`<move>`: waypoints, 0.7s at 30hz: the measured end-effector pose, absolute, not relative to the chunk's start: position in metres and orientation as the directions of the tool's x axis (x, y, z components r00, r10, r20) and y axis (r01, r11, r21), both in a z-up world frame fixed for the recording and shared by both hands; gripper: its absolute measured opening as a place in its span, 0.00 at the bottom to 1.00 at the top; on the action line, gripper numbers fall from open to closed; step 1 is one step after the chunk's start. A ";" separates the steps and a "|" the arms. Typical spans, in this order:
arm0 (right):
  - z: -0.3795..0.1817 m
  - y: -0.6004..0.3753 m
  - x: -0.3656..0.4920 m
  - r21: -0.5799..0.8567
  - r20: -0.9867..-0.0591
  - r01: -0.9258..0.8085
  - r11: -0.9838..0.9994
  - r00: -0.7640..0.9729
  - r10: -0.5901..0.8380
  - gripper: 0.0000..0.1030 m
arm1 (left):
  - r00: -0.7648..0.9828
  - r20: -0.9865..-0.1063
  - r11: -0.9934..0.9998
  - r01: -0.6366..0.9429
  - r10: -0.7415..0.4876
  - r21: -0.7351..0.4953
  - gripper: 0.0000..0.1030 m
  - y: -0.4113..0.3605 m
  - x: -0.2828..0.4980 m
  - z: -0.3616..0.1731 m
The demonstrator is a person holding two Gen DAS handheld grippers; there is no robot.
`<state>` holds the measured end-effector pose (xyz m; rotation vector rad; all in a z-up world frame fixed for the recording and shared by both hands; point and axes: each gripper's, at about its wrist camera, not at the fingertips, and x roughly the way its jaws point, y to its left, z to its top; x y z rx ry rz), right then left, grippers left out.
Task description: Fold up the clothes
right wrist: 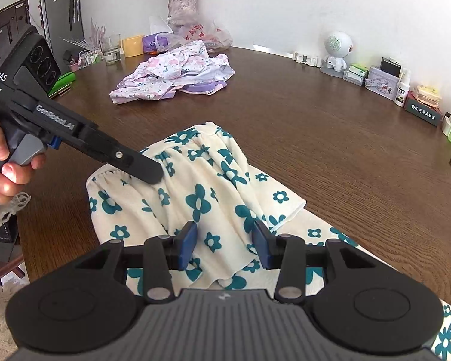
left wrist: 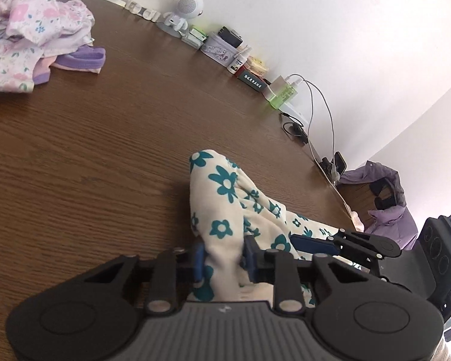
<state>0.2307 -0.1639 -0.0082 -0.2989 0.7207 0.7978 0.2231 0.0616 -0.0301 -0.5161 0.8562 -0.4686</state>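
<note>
Cream cloth [right wrist: 213, 186] with teal flowers is lying rumpled on the near side of the brown table [right wrist: 330, 138], and I am working it with both tongs. My left gripper [left wrist: 224, 260] is pinching a raised fold of the cloth; in its own view the fabric is standing up between the blue pads [left wrist: 199, 263] and filling the narrow gap. In the right wrist view that same gripper is reaching in from the left, its black tip resting on the gathered edge of the cloth, with my hand [right wrist: 6, 165] wrapping the handle. My right gripper [right wrist: 224, 245] is sitting over the nearer part of the cloth with its jaws partly spread; a ridge of fabric is rising between the blue pads [right wrist: 188, 245], but I cannot tell whether they are pressing on it.

Farther back, well apart from the cloth, a heap of pink floral clothes [right wrist: 174, 72] is waiting on the table. Along the wall edge a white toy robot [right wrist: 336, 51], a tin [right wrist: 381, 82] and a green bottle [left wrist: 282, 94] are standing in a row, with white cables [left wrist: 321, 105] trailing off the edge. A vase [right wrist: 182, 7] of flowers is standing behind the heap.
</note>
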 end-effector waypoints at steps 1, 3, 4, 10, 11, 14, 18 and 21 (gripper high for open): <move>-0.007 -0.164 0.231 0.017 -0.690 -0.743 0.669 0.476 0.546 0.40 | 0.571 -0.587 0.790 0.195 -0.574 -0.582 0.19 0.063 0.223 -0.027; -0.003 -0.165 0.230 0.024 -0.696 -0.750 0.661 0.462 0.549 0.38 | 0.592 -0.610 0.837 0.234 -0.526 -0.494 0.17 0.062 0.220 -0.015; -0.002 -0.165 0.230 0.026 -0.699 -0.753 0.658 0.457 0.550 0.37 | 0.604 -0.620 0.858 0.252 -0.501 -0.449 0.17 0.061 0.219 -0.009; -0.001 -0.152 0.223 0.003 -0.702 -0.771 0.637 0.452 0.551 0.37 | 0.672 -0.654 0.932 0.325 -0.348 -0.161 0.17 0.055 0.213 0.030; 0.001 -0.152 0.222 0.004 -0.700 -0.768 0.640 0.455 0.551 0.37 | 0.685 -0.655 0.935 0.339 -0.319 -0.101 0.17 0.051 0.212 0.036; 0.006 -0.158 0.218 0.016 -0.686 -0.740 0.673 0.481 0.545 0.37 | 0.727 -0.643 0.926 0.372 -0.242 0.071 0.17 0.037 0.208 0.052; 0.010 -0.179 0.214 0.025 -0.676 -0.679 0.734 0.529 0.512 0.37 | 0.770 -0.611 0.874 0.412 -0.184 0.256 0.18 0.009 0.202 0.065; 0.005 -0.195 0.214 0.050 -0.684 -0.639 0.767 0.538 0.493 0.37 | 0.791 -0.595 0.830 0.422 -0.140 0.366 0.18 -0.014 0.200 0.066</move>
